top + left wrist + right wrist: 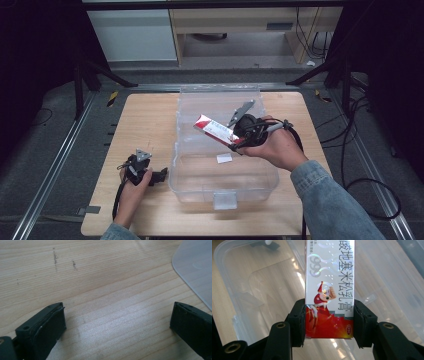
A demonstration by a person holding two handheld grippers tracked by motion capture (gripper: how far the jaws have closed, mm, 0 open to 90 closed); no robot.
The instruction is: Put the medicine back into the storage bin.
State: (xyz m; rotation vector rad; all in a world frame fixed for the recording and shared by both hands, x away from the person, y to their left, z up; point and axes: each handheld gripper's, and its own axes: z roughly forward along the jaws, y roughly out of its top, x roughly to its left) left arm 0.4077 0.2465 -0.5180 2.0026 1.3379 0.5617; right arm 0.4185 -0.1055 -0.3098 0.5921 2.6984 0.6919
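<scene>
Your right gripper (239, 142) is clamped on a red-and-white ointment carton (216, 129), held up over the clear plastic storage bin (186, 172). In the right gripper view the two black jaws press flat against the long sides of the carton (329, 287) near its red end, and the rest sticks out past the fingertips. The face toward the camera shows Chinese text, "999" and a cartoon figure in red.

In the high view the carton is tilted, its free end up and toward the table's left, above the middle of the bin. It isn't touching the bin's walls or floor. Your right hand (277, 147) sits over the bin's right wall.

The bin stands on the wooden table (140, 120), roughly centred, with a white latch (224, 199) on its near wall and a small white label (224, 158) on or under its floor; can't tell which.

Your left gripper (162, 176) is low over the table at the near left, just beside the bin's near-left corner. Its jaws are wide apart with nothing between them: the left gripper view has bare wood grain between the pads (51, 326) and a rounded corner of the bin (195, 267) at upper right.
</scene>
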